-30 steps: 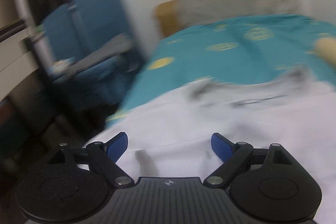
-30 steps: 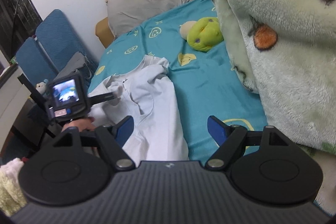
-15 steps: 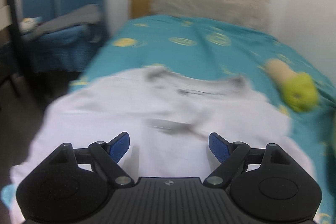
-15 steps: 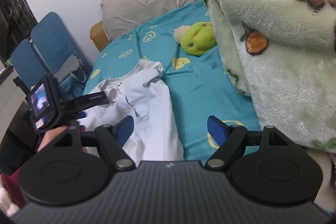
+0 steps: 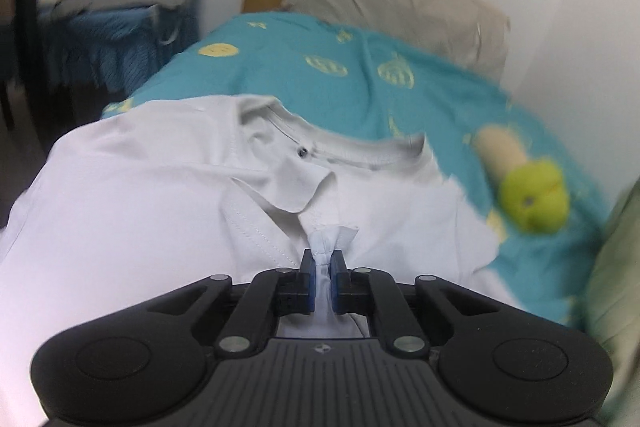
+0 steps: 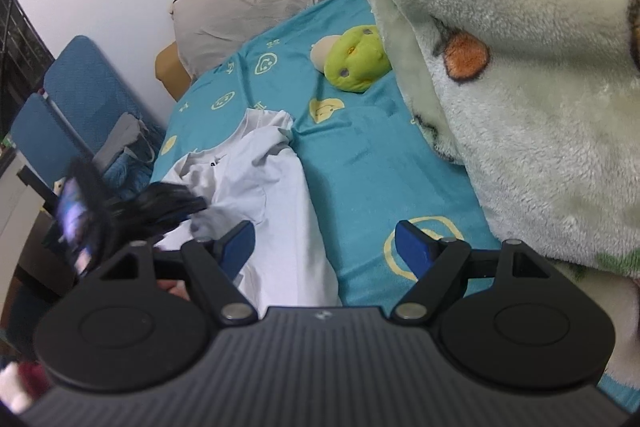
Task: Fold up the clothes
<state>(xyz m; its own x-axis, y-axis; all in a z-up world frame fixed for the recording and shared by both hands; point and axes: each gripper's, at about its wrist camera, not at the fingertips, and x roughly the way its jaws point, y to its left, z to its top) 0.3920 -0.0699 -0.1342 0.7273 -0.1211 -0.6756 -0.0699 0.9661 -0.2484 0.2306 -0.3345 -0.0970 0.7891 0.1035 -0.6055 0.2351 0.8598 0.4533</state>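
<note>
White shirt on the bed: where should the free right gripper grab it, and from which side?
Probably the shirt's near edge on the blanket side, approached from above. That edge lies flat against bare bedsheet, and the right gripper hangs open beside it. The left gripper already pinches the other side.

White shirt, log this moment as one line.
left claw: shut on white shirt | right claw: open, above bed | fold: not yet done

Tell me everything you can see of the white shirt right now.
The white shirt is thin, soft cloth with a ribbed round neckline and stitched seams. It lies crumpled, unfolded, on the teal bedsheet near the bed's left edge, neckline toward the pillow. The left gripper is shut on a pinched fold of it. The right gripper, open, hangs above its right edge.
</note>
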